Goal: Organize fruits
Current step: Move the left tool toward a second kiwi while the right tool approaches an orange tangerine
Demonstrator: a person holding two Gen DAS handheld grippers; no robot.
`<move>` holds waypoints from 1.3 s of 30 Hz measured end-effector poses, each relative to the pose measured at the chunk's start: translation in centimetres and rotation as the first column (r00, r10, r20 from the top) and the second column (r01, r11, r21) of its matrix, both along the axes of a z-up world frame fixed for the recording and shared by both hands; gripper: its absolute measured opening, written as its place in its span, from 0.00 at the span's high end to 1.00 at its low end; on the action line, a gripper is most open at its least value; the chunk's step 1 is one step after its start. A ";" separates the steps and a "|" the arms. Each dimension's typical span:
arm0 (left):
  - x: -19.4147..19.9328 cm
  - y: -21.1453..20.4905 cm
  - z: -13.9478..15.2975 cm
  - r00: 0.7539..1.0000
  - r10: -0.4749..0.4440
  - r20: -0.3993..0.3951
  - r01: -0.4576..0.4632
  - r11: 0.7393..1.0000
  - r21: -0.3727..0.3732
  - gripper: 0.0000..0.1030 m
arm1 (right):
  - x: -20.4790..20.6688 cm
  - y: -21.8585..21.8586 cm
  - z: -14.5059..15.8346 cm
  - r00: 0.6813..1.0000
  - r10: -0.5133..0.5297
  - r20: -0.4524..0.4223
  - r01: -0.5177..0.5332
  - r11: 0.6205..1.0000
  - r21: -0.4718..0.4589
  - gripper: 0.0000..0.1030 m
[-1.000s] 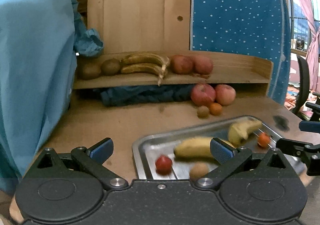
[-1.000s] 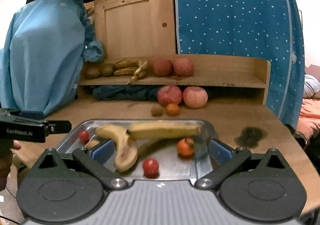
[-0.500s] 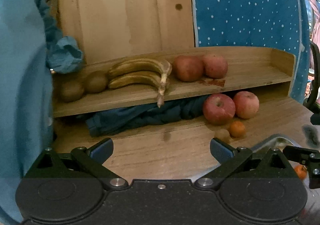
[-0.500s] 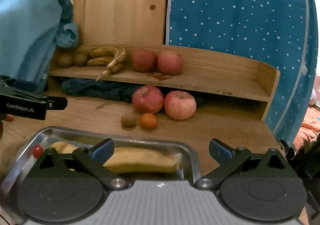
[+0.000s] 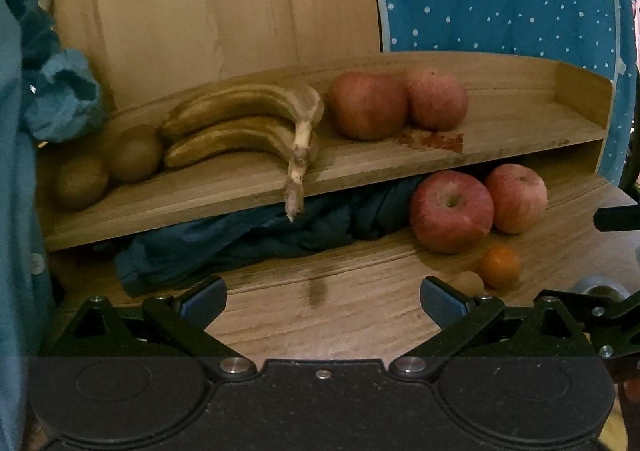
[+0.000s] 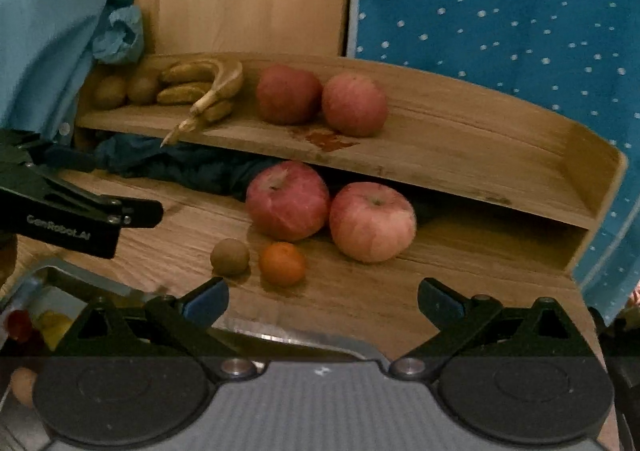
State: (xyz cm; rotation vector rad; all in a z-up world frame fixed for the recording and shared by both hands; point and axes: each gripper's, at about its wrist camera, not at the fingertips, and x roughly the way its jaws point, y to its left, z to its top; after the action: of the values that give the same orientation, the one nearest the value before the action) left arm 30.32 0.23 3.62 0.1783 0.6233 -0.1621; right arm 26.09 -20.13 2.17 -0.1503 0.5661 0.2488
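on the shelf lie browned bananas; both claws, left and right, gape empty.

Grainy matt wood shelf; shiny metal tray.

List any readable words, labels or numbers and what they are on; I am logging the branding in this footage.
"GenRobot.AI": white print, slightly blurred, on the side of the left gripper, seen in the right wrist view.
Small white mark on the right gripper's body: a logo, not readable as text.
Nothing readable on the fruit, shelf, tray or dotted cloth.
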 end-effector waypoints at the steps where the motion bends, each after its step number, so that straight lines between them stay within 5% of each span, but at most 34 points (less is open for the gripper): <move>1: 0.3 0.0 -0.2 1.000 -0.003 -0.007 0.003 1.000 -0.007 0.01 | 0.4 0.1 -0.1 1.000 0.006 -0.008 -0.006 1.000 0.001 0.02; 20: 2.3 -2.5 -1.4 0.987 -0.139 -0.084 0.134 0.989 -0.060 0.02 | 3.7 0.4 -1.7 0.991 0.102 -0.085 -0.104 0.994 -0.017 0.28; 39: 3.3 -2.7 -1.8 0.947 -0.275 -0.166 0.243 0.952 -0.187 0.24 | 4.0 0.5 -1.7 0.978 0.185 -0.100 -0.184 0.983 0.012 0.57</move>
State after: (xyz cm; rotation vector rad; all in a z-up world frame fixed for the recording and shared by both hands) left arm 33.60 -2.43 1.79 0.0845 0.7726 -0.4893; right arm 30.08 -19.59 0.49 -0.1884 0.6529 0.4398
